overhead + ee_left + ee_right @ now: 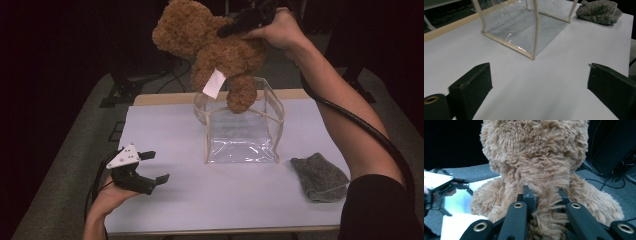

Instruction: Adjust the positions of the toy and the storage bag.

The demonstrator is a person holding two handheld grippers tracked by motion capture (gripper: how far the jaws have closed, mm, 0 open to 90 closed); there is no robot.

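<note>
A brown teddy bear [215,45] with a white tag hangs in the air over a clear plastic bag [240,125] with cream edging; one leg dips into the bag's open top. My right gripper [235,27] is shut on the bear's back, and in the right gripper view its jaws pinch the fur of the teddy bear [544,170]. My left gripper [152,167] rests open near the table's front left, empty. From the left gripper view, the left gripper [539,87] faces the clear bag [524,30] across bare white table.
A grey knitted cloth [319,176] lies crumpled at the front right of the white table [200,200]; the grey cloth [599,11] also sits beyond the bag in the left gripper view. A thick black cable trails along the right forearm. Dark floor surrounds the table.
</note>
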